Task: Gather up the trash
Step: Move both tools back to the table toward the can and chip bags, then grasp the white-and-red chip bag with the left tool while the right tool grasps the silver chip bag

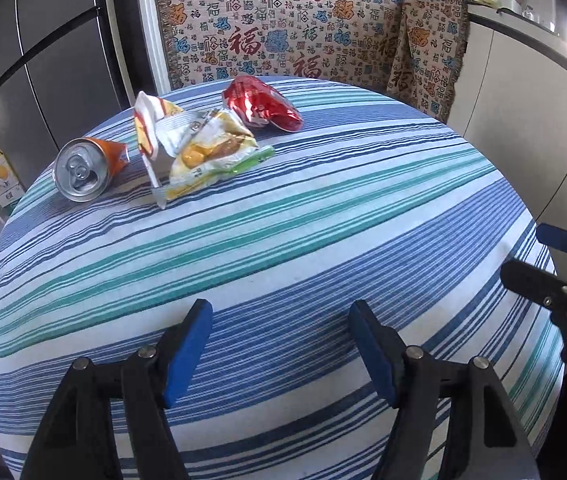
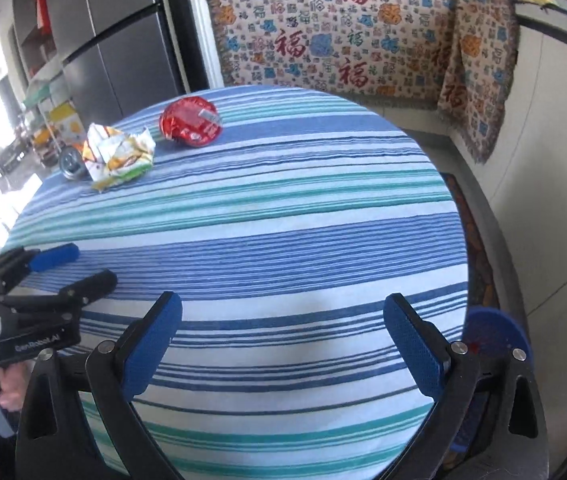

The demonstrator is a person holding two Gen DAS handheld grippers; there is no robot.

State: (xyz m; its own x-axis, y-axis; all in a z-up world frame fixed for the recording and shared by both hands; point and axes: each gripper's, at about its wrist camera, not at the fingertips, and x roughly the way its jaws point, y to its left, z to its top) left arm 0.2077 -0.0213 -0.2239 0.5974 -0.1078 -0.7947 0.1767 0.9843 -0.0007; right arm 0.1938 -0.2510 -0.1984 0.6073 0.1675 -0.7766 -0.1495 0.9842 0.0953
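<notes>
**Striped cloth, three pieces of trash at the far edge**

Blue, white and teal stripes cover the round table (image 1: pixel 323 240). Beyond it hangs a patterned blanket (image 1: pixel 283 28), with a grey refrigerator (image 1: pixel 55 60) at ten o'clock.

In the left wrist view the trash sits around eleven o'clock. A yellow snack bag (image 1: pixel 207 148) lies crumpled, its long axis running from seven to one o'clock. Just beyond it at one o'clock lies a red foil wrapper (image 1: pixel 261 102). An orange can (image 1: pixel 87 168) lies on its side at nine o'clock from the bag, its silver top facing the camera.

Left tool (image 1: pixel 279 350) and right tool (image 2: pixel 283 344) both hover spread wide, empty, over the near table edge.
</notes>
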